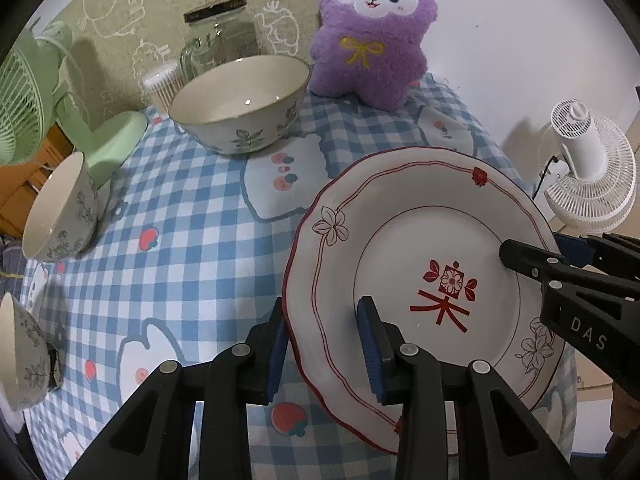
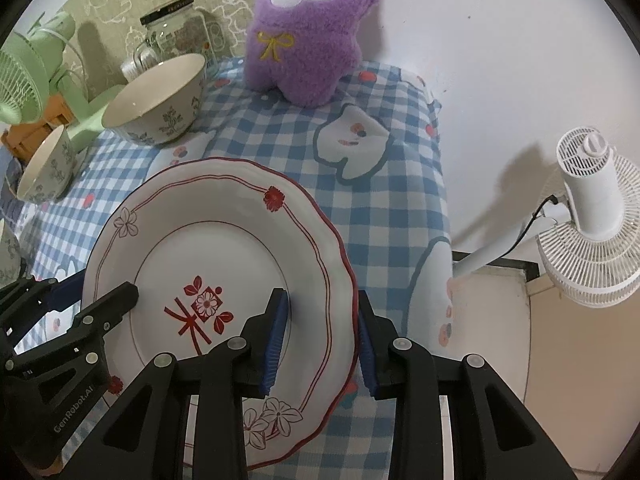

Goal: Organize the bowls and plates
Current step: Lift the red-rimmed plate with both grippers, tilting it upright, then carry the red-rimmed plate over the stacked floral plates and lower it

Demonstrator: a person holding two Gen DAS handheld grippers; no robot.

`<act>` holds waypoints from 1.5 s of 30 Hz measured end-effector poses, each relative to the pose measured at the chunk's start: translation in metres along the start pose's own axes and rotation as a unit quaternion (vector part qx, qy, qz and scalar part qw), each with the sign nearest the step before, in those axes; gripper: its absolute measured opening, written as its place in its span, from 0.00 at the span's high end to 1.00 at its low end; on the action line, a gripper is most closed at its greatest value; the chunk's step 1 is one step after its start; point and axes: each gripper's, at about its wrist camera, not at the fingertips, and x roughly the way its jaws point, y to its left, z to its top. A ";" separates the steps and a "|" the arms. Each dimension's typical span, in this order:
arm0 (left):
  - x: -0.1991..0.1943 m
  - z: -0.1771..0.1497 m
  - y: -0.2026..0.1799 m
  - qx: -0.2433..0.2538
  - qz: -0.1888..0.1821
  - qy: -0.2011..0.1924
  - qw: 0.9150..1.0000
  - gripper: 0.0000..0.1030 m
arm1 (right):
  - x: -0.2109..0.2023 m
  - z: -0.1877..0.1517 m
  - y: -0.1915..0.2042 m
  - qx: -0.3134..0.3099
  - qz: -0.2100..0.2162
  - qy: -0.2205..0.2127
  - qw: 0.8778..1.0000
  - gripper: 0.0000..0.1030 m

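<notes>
Surface (image 1: 192,216): covered by a blue-and-white checked cloth; its right edge drops off just beyond the plate, and the widest bare stretch of cloth lies mid-surface, between the plate and the bowls.
Plate (image 1: 400,248): white with a red scalloped rim, tilted up off the cloth near the right edge, held from two sides.
Plush toy (image 1: 372,36): purple, upright at the far right corner against the wall.
Large bowl (image 1: 240,104): upright at the far edge, left of the plush toy, well apart from the plate.
Small bowls: one (image 1: 60,212) near the left edge, another (image 1: 20,352) at the near left corner, both apart from the plate.
Left gripper (image 1: 324,340): fingers straddle the plate's left rim, one blue pad on each face, gripping it.
Right gripper (image 2: 320,340): fingers clamp the plate's right rim, one pad inside (image 2: 276,340), the other outside.
</notes>
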 end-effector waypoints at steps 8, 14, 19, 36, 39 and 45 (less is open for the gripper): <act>-0.022 0.001 0.006 0.001 -0.006 -0.004 1.000 0.68 | -0.025 -0.001 0.002 0.016 -0.003 -0.010 1.000 0.65; -0.043 -0.002 0.011 0.008 -0.005 -0.012 1.000 0.68 | -0.048 -0.007 0.010 0.025 -0.004 -0.020 0.999 0.65; -0.059 -0.013 0.015 0.007 -0.010 -0.017 1.000 0.68 | -0.065 -0.014 0.016 0.036 -0.007 -0.026 0.999 0.65; -0.101 -0.062 0.026 0.021 -0.024 -0.026 0.999 0.68 | -0.110 -0.074 0.044 0.058 -0.021 -0.037 0.997 0.65; -0.105 -0.073 0.027 0.027 -0.026 -0.025 0.999 0.68 | -0.115 -0.086 0.049 0.061 -0.025 -0.036 0.997 0.65; -0.111 -0.095 0.027 0.036 -0.033 -0.027 0.998 0.68 | -0.120 -0.113 0.055 0.072 -0.029 -0.032 0.997 0.65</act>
